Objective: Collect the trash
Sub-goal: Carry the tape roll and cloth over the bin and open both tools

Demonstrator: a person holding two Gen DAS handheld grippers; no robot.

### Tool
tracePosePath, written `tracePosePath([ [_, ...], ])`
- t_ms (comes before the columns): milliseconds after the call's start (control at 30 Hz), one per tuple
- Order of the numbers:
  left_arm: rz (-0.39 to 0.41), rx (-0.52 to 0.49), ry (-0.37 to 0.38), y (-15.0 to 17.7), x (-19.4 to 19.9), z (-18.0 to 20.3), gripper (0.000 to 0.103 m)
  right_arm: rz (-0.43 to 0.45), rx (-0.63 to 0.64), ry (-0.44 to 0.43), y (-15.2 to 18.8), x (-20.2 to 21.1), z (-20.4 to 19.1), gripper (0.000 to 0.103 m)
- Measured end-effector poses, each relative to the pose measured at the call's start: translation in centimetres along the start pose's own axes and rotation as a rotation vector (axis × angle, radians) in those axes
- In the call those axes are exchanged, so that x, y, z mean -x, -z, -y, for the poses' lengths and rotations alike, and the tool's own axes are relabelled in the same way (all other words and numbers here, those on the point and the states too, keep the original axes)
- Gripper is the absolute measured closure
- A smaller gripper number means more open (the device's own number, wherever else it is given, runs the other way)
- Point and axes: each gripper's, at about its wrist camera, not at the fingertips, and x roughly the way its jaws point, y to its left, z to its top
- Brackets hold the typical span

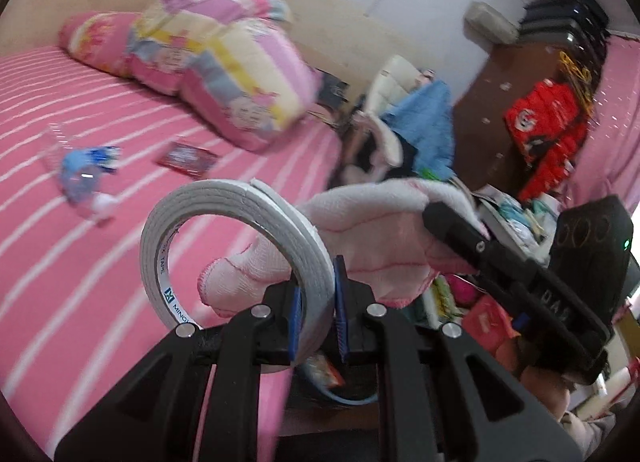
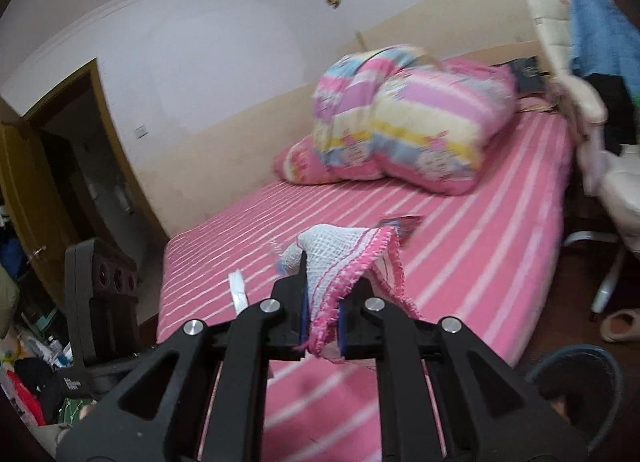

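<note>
Left gripper (image 1: 316,318) is clamping a tape roll (image 1: 240,246) by its rim, above the bed's (image 1: 100,262) edge. The roll is hanging on a thin bite, so a quick swing could be twisting it loose. Right gripper (image 2: 322,322) is pinching a pink-edged cloth (image 2: 348,262) by one corner; the dangling rest could be snagging or slipping out. A crushed bottle (image 1: 86,177) and red wrapper (image 1: 186,157) are lying well apart on the bed. The bin (image 2: 572,390) is sitting low right, beside the bed, partly hidden.
</note>
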Motion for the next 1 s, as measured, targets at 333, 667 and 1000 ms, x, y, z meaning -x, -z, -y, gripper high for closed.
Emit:
tracePosePath([
  [333,-0.176,-0.002,0.148,3.3,-9.2,10.6,0.089,-0.018,-0.104,0.203,1.3,10.8,10.6,0.092],
  [667,-0.414,0.034,0.178,8.8,-21.2,14.2,0.089,-0.131,-0.218,0.362,5.4,12.2,19.6,0.092],
  [1000,-0.597,0.039,0.133,13.1,-30.7,12.0,0.089,-0.265,-0.309,0.454,9.9,9.3,26.0,0.092],
])
